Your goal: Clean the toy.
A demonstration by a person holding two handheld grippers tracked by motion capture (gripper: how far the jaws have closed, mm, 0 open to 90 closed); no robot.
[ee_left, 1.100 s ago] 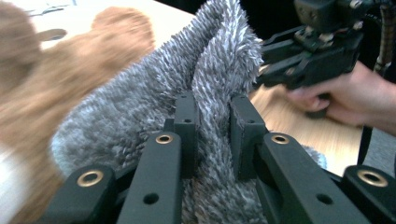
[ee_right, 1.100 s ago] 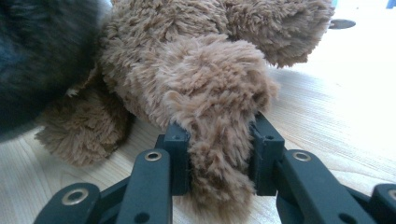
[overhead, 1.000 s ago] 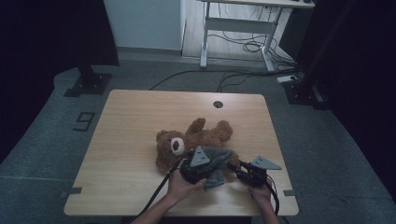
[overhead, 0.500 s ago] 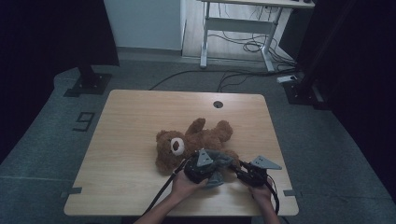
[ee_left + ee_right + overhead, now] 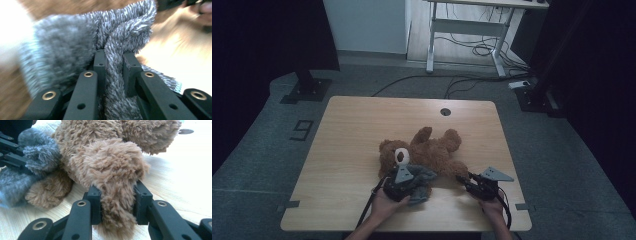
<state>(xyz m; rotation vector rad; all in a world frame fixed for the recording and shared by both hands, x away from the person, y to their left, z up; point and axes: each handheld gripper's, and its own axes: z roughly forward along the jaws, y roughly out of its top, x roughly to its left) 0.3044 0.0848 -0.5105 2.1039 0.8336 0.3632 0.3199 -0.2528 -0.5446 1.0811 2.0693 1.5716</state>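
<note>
Two grippers sit at the near edge of the table [image 5: 337, 150], and the teddy bear [image 5: 427, 150] is your landmark for all else. Your left gripper [image 5: 404, 184] lies just on the near side of the bear's head; in the left gripper view its jaws are pressed onto a fold of grey fuzzy cloth [image 5: 110, 50], pinching it between them. That cloth bunches against the bear's near side, touching the brown fur. Your right gripper [image 5: 468, 183] comes at the bear from its near right; in the right gripper view its jaws clamp a brown furry limb [image 5: 115, 177] of the bear, one jaw on each side, with the limb's tip hanging down past them to the wood.

The bear lies flat on its back near the middle of the table, a little toward you. Its long axis runs slantwise: head [image 5: 398, 156] with the pale muzzle toward the near left, legs [image 5: 451, 139] pointing to the far right. Beyond the bear's feet, a small round cable hole [image 5: 445, 111] sits near the table's far edge.
</note>
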